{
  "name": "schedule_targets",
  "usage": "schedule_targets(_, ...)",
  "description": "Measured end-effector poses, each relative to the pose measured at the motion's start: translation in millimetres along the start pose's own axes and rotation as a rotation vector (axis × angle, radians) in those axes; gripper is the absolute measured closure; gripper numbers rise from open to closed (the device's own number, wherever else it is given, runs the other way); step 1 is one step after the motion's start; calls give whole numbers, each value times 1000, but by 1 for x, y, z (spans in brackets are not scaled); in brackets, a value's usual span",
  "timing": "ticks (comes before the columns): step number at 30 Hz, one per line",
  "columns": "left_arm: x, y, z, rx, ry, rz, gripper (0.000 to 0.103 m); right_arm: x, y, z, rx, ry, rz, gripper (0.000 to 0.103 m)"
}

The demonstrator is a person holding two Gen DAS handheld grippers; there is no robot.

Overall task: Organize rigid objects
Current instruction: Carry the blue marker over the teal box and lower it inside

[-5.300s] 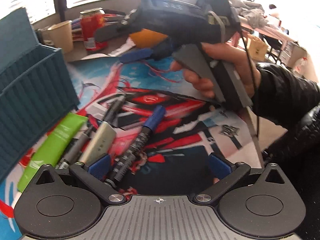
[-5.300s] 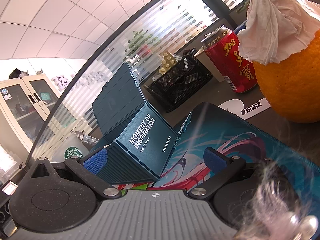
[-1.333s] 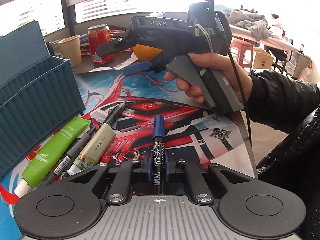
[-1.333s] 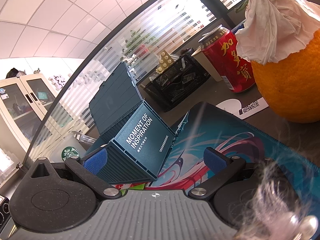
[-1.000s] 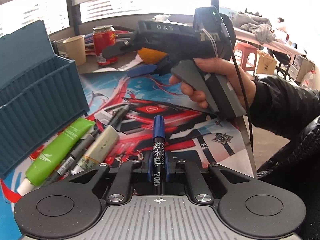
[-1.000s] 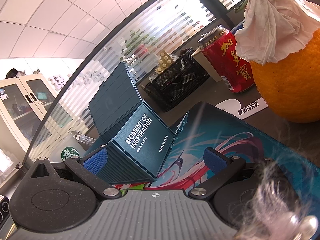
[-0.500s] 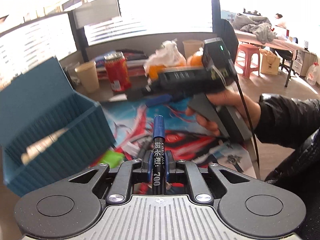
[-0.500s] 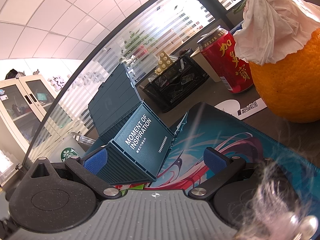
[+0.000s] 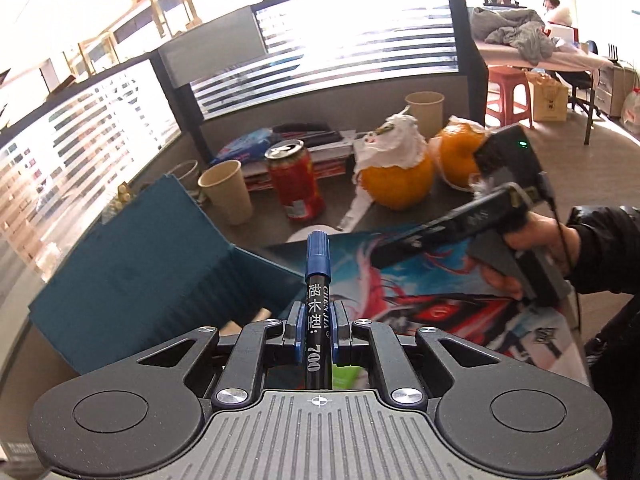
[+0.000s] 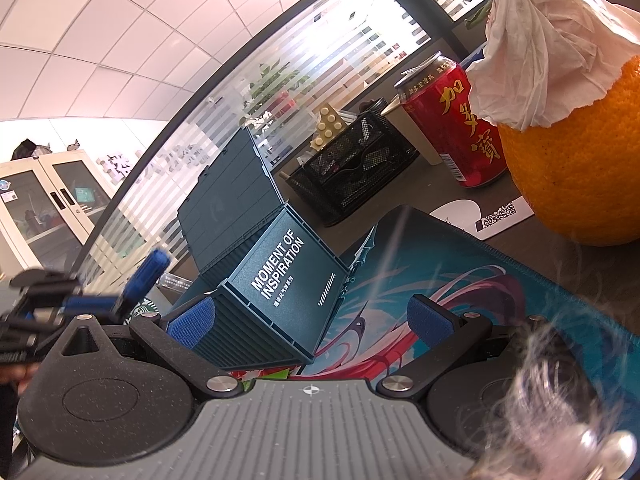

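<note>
Blue-capped marker (image 9: 317, 280), one, pinched in left tongs (image 9: 317, 326); right tongs (image 10: 310, 318) spread, empty; two oranges (image 9: 400, 178); one can (image 9: 295, 184).

Box interior (image 9: 256, 314) (contents mostly hidden)

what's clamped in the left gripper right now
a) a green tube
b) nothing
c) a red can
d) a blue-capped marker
d, the left gripper has its jaws shut on the blue-capped marker, whose cap sticks out ahead of them toward the teal box.
</note>
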State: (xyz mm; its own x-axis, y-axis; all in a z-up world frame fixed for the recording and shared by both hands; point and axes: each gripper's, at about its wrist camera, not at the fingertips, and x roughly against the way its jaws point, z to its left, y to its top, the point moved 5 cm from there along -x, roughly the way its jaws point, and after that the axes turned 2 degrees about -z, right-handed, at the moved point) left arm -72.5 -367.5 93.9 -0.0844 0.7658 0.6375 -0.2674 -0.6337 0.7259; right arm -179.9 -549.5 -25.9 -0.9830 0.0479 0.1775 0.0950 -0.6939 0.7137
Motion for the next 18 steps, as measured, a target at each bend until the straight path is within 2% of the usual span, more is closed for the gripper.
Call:
schedule_targets(6, -13, -2, 30, 41, -12, 5, 92, 2, 3, -1, -35, 32, 21, 0)
schedule_targets(8, -19, -8, 37, 44, -16, 23, 92, 2, 4, -5, -123, 7, 86, 0)
schedule_targets(9, -22, -11, 39, 43, -20, 33, 92, 6, 8, -5, -204, 15, 103, 0)
schedule_targets(10, -25, -14, 43, 45, -25, 41, 92, 11, 13, -2, -245, 58, 101, 0)
schedule_targets(12, -30, -18, 50, 51, -29, 47, 92, 20, 23, 7, -220, 126, 75, 0)
schedule_targets(15, -34, -24, 62, 63, -37, 45, 92, 26, 24, 9, -141, 61, 29, 0)
schedule_targets(18, -39, -27, 72, 61, -45, 50, 92, 25, 11, 2, -128, 83, 33, 0)
